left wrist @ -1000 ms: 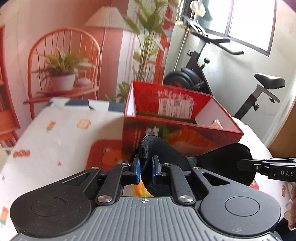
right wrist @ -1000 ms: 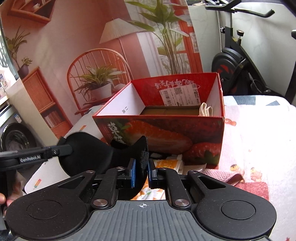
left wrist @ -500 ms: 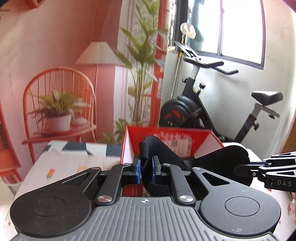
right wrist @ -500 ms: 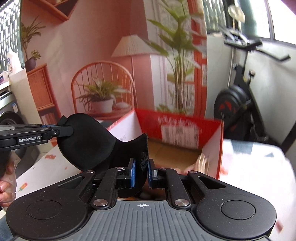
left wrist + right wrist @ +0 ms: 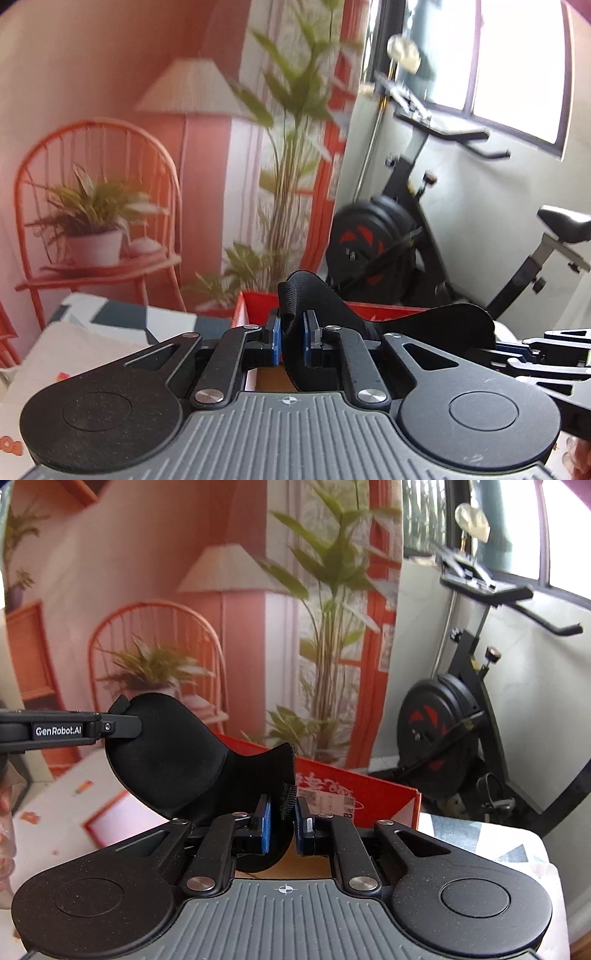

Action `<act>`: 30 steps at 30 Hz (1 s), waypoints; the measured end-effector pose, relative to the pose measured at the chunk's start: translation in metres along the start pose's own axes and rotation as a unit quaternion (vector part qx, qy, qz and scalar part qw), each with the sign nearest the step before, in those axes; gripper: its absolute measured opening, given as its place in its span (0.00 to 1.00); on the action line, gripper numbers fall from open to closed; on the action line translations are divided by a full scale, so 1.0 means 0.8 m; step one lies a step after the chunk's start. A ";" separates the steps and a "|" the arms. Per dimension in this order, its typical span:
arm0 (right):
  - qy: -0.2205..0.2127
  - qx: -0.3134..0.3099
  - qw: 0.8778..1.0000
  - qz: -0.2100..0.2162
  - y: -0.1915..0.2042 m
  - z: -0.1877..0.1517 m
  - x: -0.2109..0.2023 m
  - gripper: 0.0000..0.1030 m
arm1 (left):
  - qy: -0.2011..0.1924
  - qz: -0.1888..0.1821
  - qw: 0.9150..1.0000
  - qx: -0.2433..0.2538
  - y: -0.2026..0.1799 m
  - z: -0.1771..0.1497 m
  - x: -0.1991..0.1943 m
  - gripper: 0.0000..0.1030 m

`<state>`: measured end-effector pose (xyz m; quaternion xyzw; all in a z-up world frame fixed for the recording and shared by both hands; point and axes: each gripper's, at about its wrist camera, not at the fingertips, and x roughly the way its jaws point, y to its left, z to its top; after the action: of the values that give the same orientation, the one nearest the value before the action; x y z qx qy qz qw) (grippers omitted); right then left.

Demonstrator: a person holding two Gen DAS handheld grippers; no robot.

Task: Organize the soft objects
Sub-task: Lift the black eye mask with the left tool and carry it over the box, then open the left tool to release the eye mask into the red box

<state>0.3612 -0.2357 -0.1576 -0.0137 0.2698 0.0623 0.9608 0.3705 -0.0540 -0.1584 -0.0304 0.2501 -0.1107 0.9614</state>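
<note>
red box (image 5: 258, 302) interior — mostly hidden behind grippers

Black eye mask (image 5: 166, 760), plain, no pattern. My pads (image 5: 275, 334) are blue. Box (image 5: 373, 790) is bright red with a white label, and the surface (image 5: 85, 354) has a white cloth with little orange prints.

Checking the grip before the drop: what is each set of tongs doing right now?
Left tongs: shut on the black eye mask.
Right tongs: shut on the mask's other end.
</note>
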 end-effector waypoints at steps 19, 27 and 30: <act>0.156 0.039 0.987 -0.021 -0.014 -0.026 0.145 0.11 | 0.156 -0.002 0.986 0.067 -0.008 -0.028 0.125 0.14; 0.148 0.046 0.987 -0.051 -0.011 -0.036 0.132 0.28 | 0.139 -0.001 0.988 0.065 -0.002 -0.026 0.103 0.40; 0.135 0.045 0.988 -0.059 -0.010 -0.035 0.112 0.32 | 0.130 0.002 0.989 0.068 0.001 -0.019 0.085 0.45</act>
<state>0.4232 -0.2350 -0.2283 0.0048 0.3978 -0.0094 0.9174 0.4214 -0.0684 -0.2038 0.0500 0.3647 -0.1284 0.9209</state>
